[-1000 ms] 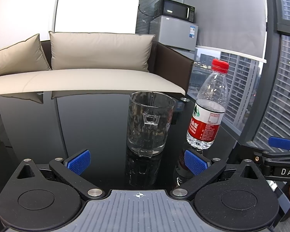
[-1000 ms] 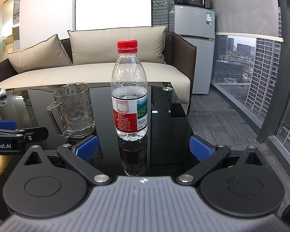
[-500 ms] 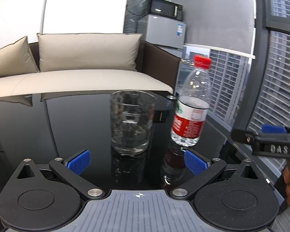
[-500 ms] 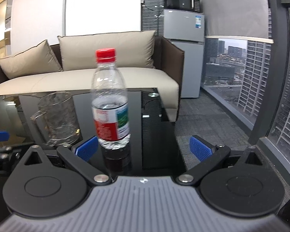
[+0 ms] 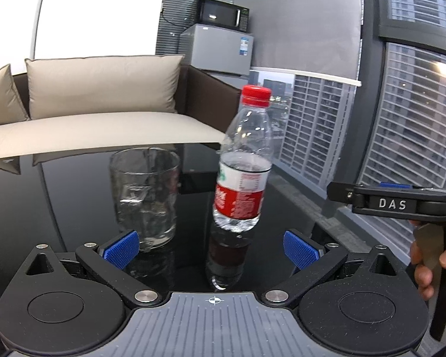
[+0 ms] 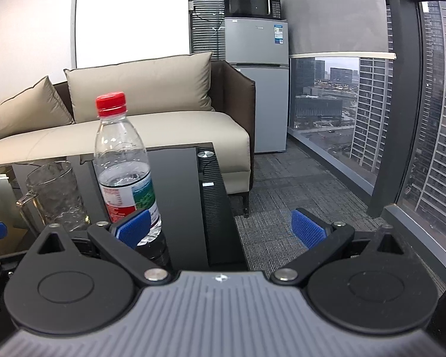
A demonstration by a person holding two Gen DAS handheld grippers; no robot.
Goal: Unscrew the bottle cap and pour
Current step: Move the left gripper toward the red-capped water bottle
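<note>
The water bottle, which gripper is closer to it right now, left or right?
Left. The left gripper faces the bottle head-on, open; the right gripper sits off to the bottle's right, open too.
</note>
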